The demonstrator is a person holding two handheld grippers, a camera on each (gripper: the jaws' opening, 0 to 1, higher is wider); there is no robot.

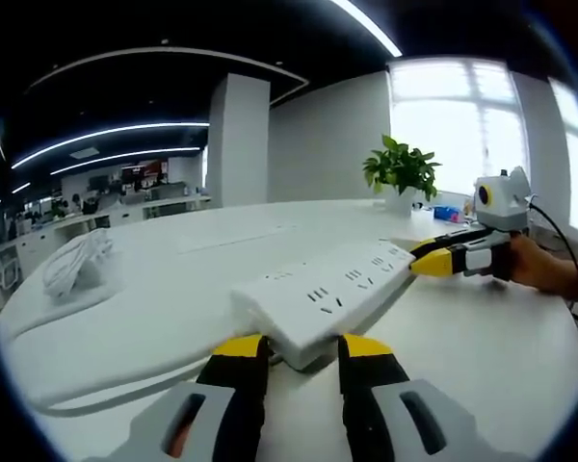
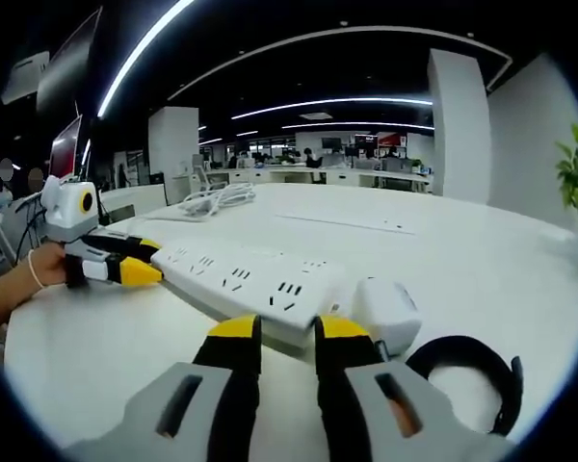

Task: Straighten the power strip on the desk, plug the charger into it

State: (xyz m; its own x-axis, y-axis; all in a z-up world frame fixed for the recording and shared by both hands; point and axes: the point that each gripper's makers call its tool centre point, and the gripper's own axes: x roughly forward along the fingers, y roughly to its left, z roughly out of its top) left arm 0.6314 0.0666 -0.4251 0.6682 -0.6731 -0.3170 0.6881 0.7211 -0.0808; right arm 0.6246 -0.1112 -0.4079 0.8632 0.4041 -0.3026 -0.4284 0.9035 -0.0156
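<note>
The left gripper (image 1: 303, 348) has its yellow-tipped jaws on either side of the near end of the power strip (image 1: 328, 294), pinching that end; in the right gripper view it comes in from the left (image 2: 146, 260), held by a hand (image 2: 40, 271), with its tips at the strip's far end. The right gripper (image 2: 287, 332) pinches the opposite end of the power strip (image 2: 250, 281) in the same way, and in the left gripper view it reaches in from the right (image 1: 419, 258) with a hand (image 1: 539, 265) behind it. The strip lies flat on the white desk (image 2: 482, 260), sockets up, spanning the space between the two grippers.

Just right of the strip's near end in the right gripper view sits the white charger (image 2: 387, 310), touching or nearly touching the strip; whether it is plugged into anything cannot be told. A black cable loop (image 2: 467, 371) lies beside it, partly cut off by the jaw. A bundle of white cable (image 2: 217, 199) rests far back on the desk, also seen at the left (image 1: 77, 262). A potted plant (image 1: 400, 171) stands by the window. The strip's own cord is hidden behind the jaws.
</note>
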